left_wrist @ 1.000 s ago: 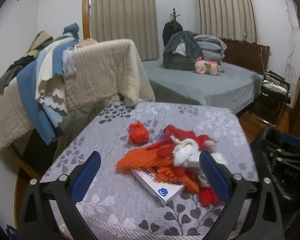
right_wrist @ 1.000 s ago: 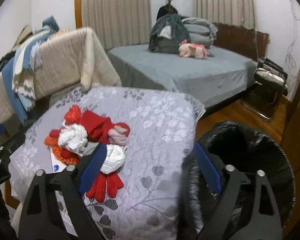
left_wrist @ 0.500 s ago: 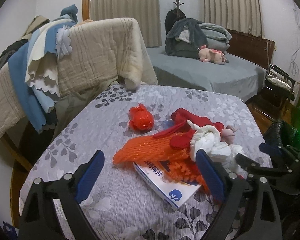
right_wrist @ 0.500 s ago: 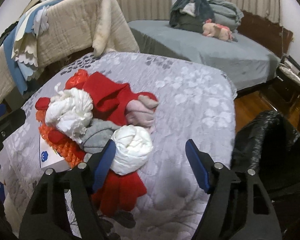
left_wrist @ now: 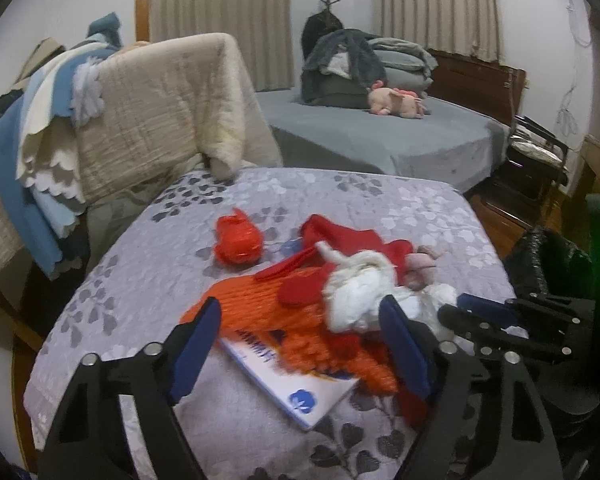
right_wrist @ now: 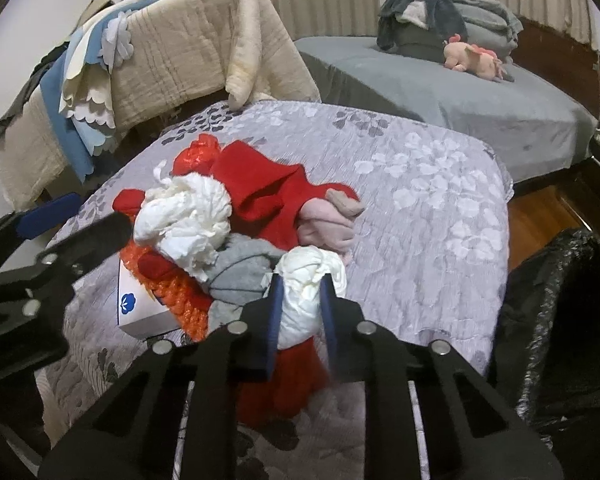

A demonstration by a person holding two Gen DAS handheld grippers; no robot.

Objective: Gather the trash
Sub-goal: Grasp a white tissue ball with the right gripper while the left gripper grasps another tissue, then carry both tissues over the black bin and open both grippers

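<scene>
A heap of trash lies on the grey flowered table (right_wrist: pixel 428 216). My right gripper (right_wrist: pixel 302 312) is shut on a white crumpled wad (right_wrist: pixel 312 280) at the heap's near edge. A second white wad (right_wrist: pixel 188 216), red cloth (right_wrist: pixel 268 196), a pink rag (right_wrist: pixel 328 224), orange netting (left_wrist: pixel 268 312), a white box (left_wrist: pixel 300 384) and a red plastic ball (left_wrist: pixel 238 242) lie around it. My left gripper (left_wrist: pixel 300 344) is open, low over the orange netting and the box. A black trash bag (right_wrist: pixel 560 312) stands right of the table.
A chair draped with beige and blue blankets (left_wrist: pixel 140 112) stands at the table's far left. A grey bed (left_wrist: pixel 380 136) with clothes and a pink plush toy (left_wrist: pixel 396 104) lies behind. A dark folding chair (left_wrist: pixel 536 160) is at the right.
My right gripper moved forward and down and closed on the near white wad. My left gripper moved closer over the orange netting and stayed open.
</scene>
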